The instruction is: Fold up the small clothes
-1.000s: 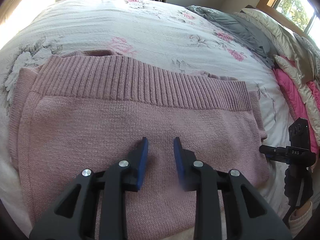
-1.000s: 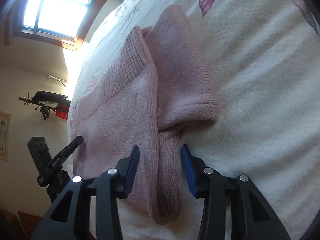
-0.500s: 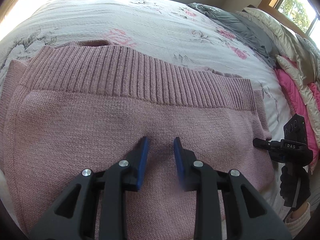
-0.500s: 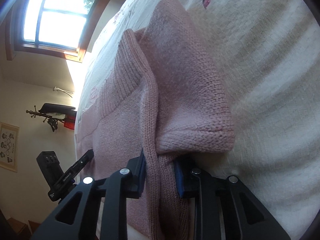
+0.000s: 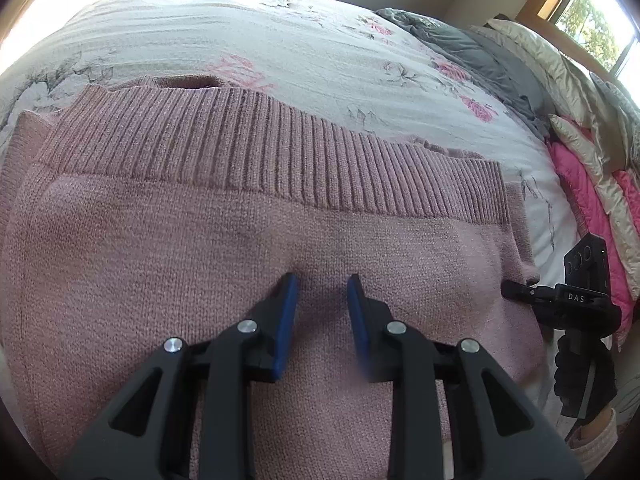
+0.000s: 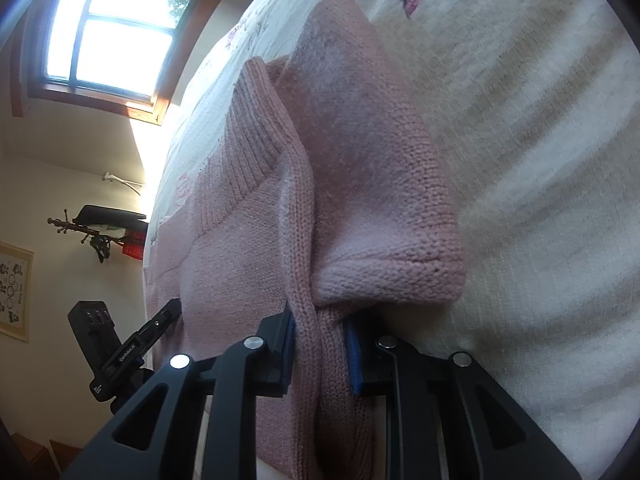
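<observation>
Sweater of dusty-pink knit wool (image 5: 248,240), ribbed hem uppermost, spread flat on floral white bedspread (image 5: 280,40). Left gripper (image 5: 320,292) over its middle, jaws parted, gripping nothing. Right gripper (image 6: 320,336) pinched on side edge beside folded sleeve (image 6: 380,200).

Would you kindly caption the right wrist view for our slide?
Right gripper shut on the pink sweater's side edge, on the bed.

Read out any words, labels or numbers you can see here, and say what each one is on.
"DAS": white letters on the right gripper, seen from the left wrist.
Small white print along the left gripper, seen from the right wrist: too blurred to read.
Framed picture on the wall: too small to read.
</observation>
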